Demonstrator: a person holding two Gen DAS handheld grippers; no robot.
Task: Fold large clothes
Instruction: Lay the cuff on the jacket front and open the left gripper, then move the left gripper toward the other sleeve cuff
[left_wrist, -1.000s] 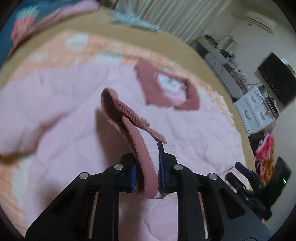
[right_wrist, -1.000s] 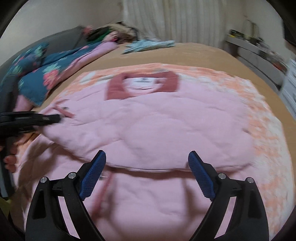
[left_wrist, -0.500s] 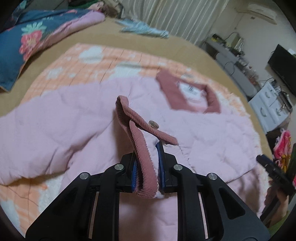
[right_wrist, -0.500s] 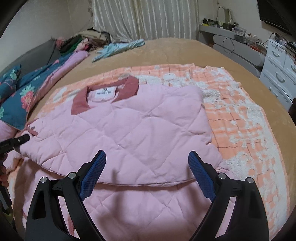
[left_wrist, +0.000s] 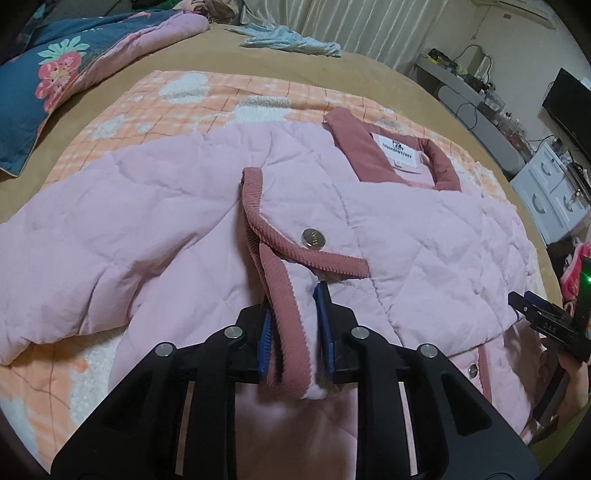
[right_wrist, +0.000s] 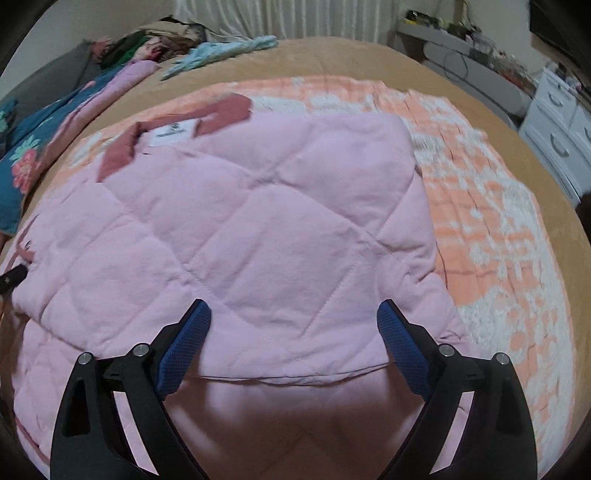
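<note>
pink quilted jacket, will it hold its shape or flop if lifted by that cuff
Probably flops: the pink quilted jacket lies creased and draped over itself. The ribbed cuff bends limply between the left claw pads, which are opening. Its puffy quilting suggests bulky but light.

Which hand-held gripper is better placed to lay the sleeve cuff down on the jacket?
Left. The left hand-held gripper, opening, has the cuff between its pads; the right hand-held gripper is open, holding nothing.
</note>
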